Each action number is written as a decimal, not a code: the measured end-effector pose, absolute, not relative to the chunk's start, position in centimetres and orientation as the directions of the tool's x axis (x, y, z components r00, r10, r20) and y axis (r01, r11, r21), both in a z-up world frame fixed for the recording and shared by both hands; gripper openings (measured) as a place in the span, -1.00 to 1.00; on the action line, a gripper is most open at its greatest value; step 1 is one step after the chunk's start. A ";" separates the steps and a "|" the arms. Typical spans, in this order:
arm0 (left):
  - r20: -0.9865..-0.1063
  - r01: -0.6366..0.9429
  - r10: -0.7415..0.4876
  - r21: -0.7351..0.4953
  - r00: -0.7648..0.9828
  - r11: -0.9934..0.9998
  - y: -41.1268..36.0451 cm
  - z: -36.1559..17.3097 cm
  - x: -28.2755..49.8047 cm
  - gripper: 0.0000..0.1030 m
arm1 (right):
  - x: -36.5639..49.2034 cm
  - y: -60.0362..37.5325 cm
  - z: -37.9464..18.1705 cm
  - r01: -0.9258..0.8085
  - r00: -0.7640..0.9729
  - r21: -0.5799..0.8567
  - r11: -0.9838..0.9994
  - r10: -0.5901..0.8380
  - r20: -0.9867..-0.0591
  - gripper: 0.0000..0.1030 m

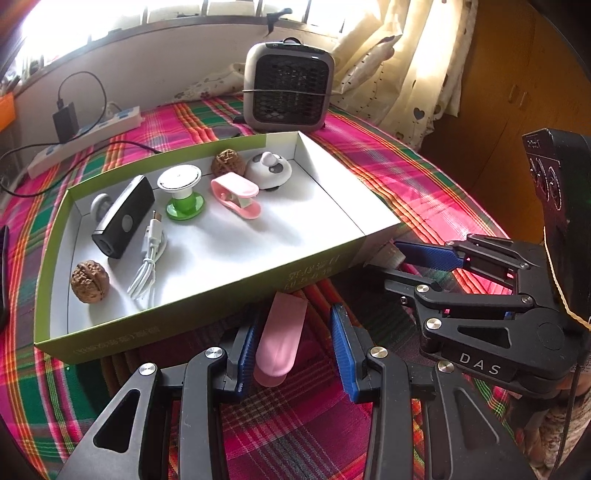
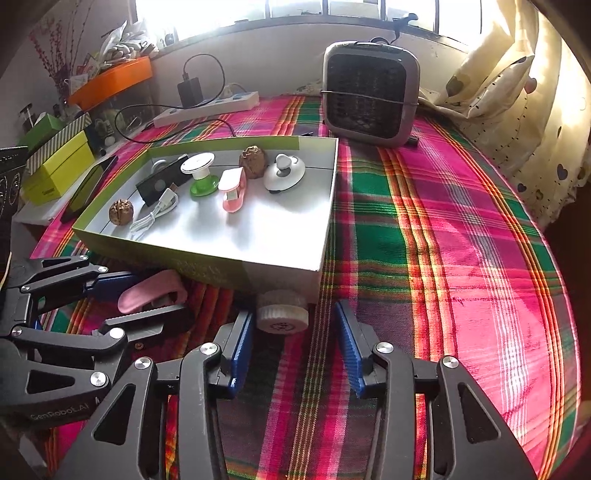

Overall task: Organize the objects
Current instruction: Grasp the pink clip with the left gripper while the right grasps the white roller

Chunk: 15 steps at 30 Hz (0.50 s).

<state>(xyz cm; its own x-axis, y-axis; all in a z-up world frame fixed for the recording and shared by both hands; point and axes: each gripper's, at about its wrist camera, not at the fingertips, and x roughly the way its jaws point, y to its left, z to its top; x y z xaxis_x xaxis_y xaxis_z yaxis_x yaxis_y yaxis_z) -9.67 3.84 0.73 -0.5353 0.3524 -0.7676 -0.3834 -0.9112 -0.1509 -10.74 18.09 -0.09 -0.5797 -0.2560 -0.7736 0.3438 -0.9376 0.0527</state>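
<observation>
Plaid cloth point(image 2: 443, 229) covers the table, pink and green stripes. A grey fan heater point(image 2: 370, 93) sits at the back near the cream curtain point(image 2: 517, 110). White power strip point(image 2: 207, 107) with a black charger point(image 2: 189, 89) plugged in, orange tray point(image 2: 110, 79) off left.

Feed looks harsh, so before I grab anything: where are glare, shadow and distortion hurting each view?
Left wrist view: window blown out white; pink clip between the left tongs lies in shade; fisheye bends the box.
Right wrist view: window and curtain overexposed; white spool sits in the box's shadow.
</observation>
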 end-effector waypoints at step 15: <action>-0.773 -0.313 0.278 -0.108 -0.570 -0.943 4.0 0.6 -9.4 -0.70 | -10.9 18.6 -0.1 0.347 -0.576 0.068 -0.935 -0.270 -0.772 -0.44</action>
<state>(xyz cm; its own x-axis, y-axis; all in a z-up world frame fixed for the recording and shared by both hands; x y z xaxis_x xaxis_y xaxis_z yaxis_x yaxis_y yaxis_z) -9.45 4.00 0.64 -0.5703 0.2781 -0.7729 -0.3135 -0.9434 -0.1081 -10.90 18.60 -0.07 -0.5756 -0.2697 -0.7720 0.3470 -0.9354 0.0681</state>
